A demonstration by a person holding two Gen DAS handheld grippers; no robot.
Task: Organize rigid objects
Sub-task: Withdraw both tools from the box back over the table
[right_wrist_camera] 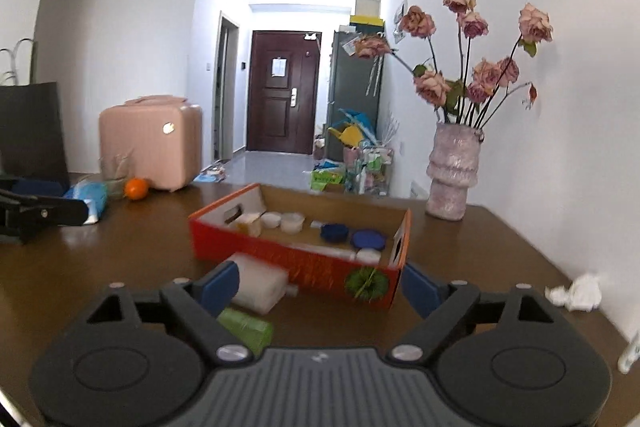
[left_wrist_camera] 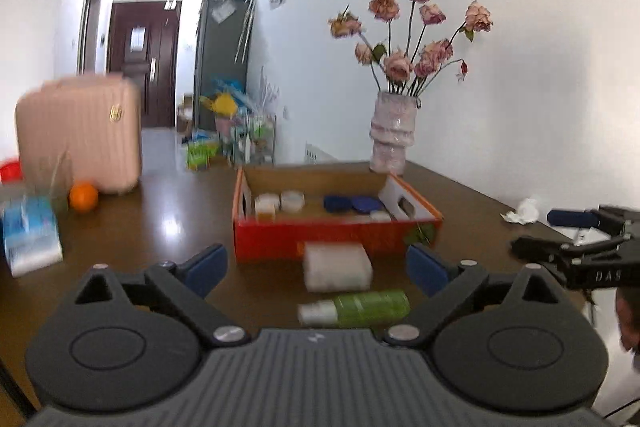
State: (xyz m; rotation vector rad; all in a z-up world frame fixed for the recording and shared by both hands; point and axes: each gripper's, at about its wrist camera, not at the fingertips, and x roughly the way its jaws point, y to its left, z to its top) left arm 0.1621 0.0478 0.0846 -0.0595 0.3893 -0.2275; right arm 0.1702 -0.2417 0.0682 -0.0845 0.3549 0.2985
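1. The left gripper (left_wrist_camera: 316, 269) has its jaws wide apart and empty; the right gripper (right_wrist_camera: 320, 287) likewise.
2. Just ahead of the left gripper, a green bottle (left_wrist_camera: 356, 307) lies on the bench (left_wrist_camera: 160, 223), long axis crosswise, cap leftward.
3. Just beyond lies a white bottle (left_wrist_camera: 338, 266), then the orange box (left_wrist_camera: 336, 231) holding jars.
4. The left gripper looks nearer both bottles.

The right gripper (right_wrist_camera: 318, 285) hangs over the brown table (right_wrist_camera: 120, 267), jaws wide with nothing clamped. Ahead sits an orange cardboard box (right_wrist_camera: 280, 259) holding white and blue jars. A white bottle (right_wrist_camera: 260, 285) and a green bottle (right_wrist_camera: 246, 327) lie just near of it.
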